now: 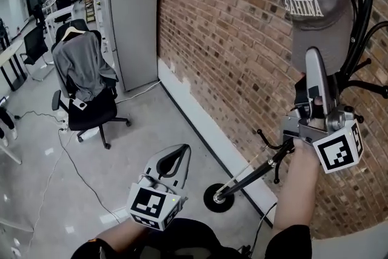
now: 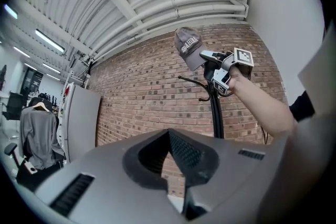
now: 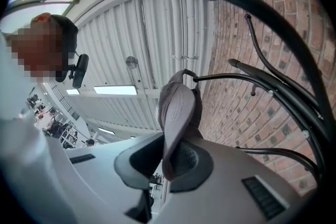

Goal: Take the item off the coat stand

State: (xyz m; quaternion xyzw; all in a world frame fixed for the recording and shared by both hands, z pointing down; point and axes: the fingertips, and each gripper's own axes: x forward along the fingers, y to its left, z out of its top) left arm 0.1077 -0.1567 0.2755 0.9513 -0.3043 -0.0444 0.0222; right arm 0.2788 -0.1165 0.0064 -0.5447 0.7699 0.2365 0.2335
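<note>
A grey baseball cap (image 1: 315, 3) with white lettering hangs high on the black coat stand (image 1: 364, 15) against the brick wall. My right gripper (image 1: 315, 63) is raised to it and shut on the cap's brim. In the right gripper view the brim (image 3: 177, 113) stands edge-on, pinched between the pads of that gripper (image 3: 170, 157), with the stand's curved hooks (image 3: 273, 23) to the right. The left gripper view shows the cap (image 2: 190, 49) and the right gripper (image 2: 210, 57) from below. My left gripper (image 1: 179, 154) hangs low over the floor, shut and empty (image 2: 169, 152).
The stand's pole runs down to a round base (image 1: 218, 197) on the floor by the wall. An office chair draped with a grey garment (image 1: 85, 79) stands at the left, with a grey cabinet (image 1: 136, 27) behind it. Cables (image 1: 73, 161) trail across the floor.
</note>
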